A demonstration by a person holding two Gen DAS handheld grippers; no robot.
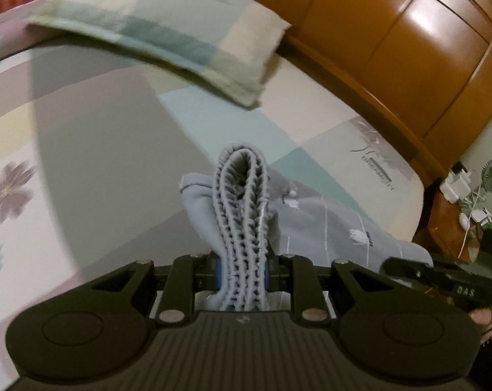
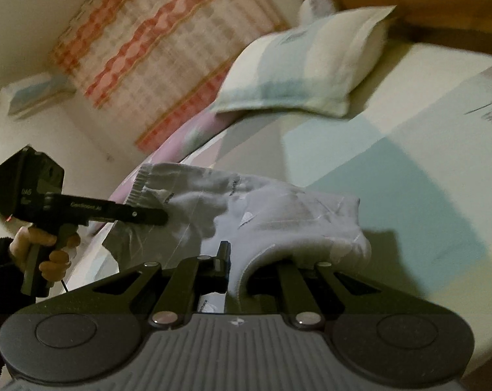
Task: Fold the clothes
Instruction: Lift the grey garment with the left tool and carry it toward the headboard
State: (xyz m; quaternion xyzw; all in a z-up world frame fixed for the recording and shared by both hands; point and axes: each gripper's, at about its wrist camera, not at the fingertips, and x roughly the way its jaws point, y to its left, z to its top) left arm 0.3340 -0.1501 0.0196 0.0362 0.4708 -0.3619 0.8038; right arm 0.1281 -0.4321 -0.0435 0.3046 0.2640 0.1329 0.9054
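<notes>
A grey garment (image 1: pixel 327 228) with small white prints hangs between both grippers above the bed. My left gripper (image 1: pixel 242 270) is shut on its bunched ribbed hem (image 1: pixel 242 195), which stands up in a loop between the fingers. In the right wrist view the garment (image 2: pixel 278 215) stretches across the middle, and my right gripper (image 2: pixel 236 273) is shut on a seamed edge of it; cloth drapes over the right finger. The left gripper (image 2: pixel 154 218) also shows at the left of that view, held by a hand (image 2: pixel 40 247). The right gripper's body (image 1: pixel 448 280) shows at the left wrist view's right edge.
Below lies a bed with a pastel patchwork sheet (image 1: pixel 82 130) and a checked pillow (image 1: pixel 167 42) near the wooden headboard (image 1: pixel 409 49). A nightstand (image 1: pixel 448 215) with a small fan and chargers stands beside the bed. A red-striped cloth (image 2: pixel 167 49) hangs behind the bed.
</notes>
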